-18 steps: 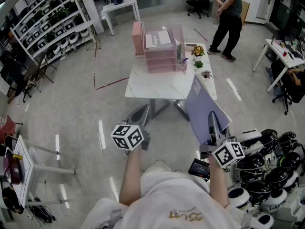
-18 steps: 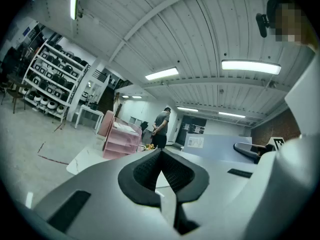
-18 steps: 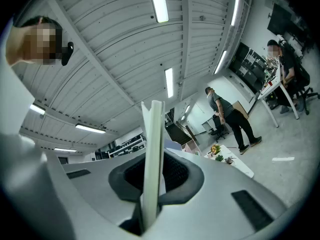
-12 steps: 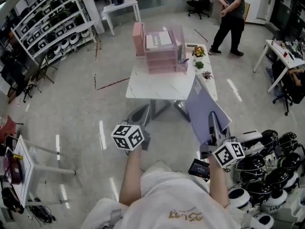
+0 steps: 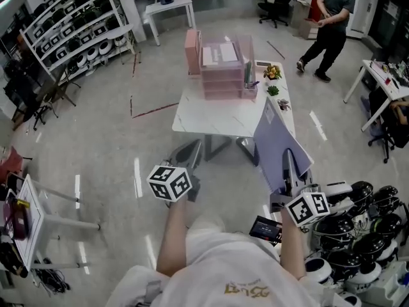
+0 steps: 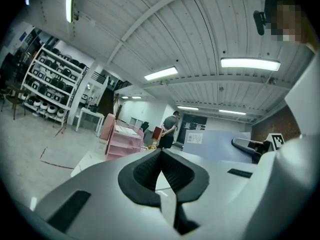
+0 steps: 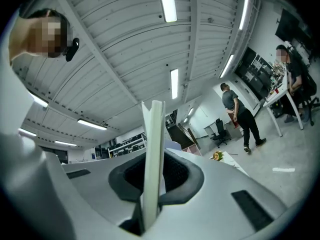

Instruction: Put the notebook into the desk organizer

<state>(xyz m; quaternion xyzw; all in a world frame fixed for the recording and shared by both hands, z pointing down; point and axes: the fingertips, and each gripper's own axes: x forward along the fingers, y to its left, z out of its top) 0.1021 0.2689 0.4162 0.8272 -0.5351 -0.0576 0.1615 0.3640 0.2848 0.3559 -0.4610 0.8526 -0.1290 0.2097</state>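
Observation:
My right gripper (image 5: 289, 165) is shut on the lower edge of a pale lavender notebook (image 5: 276, 144), which stands up tilted to the right of the table. In the right gripper view the notebook (image 7: 153, 149) shows edge-on between the pads. My left gripper (image 5: 190, 155) hangs shut with nothing in it, short of the table's near edge; its jaws meet in the left gripper view (image 6: 161, 156). The pink desk organizer (image 5: 220, 66) with stacked trays stands at the far end of the white table (image 5: 217, 115), well beyond both grippers.
Small potted plants (image 5: 273, 82) line the table's right edge. A person (image 5: 330, 21) walks at the far right. Black and white helmets (image 5: 358, 222) crowd the floor at my right. Racks (image 5: 70, 34) stand at the left, a small white table (image 5: 167, 8) behind.
The view has shifted a little nearer the table. The person at the back has walked to the right. Both grippers keep their hold and place.

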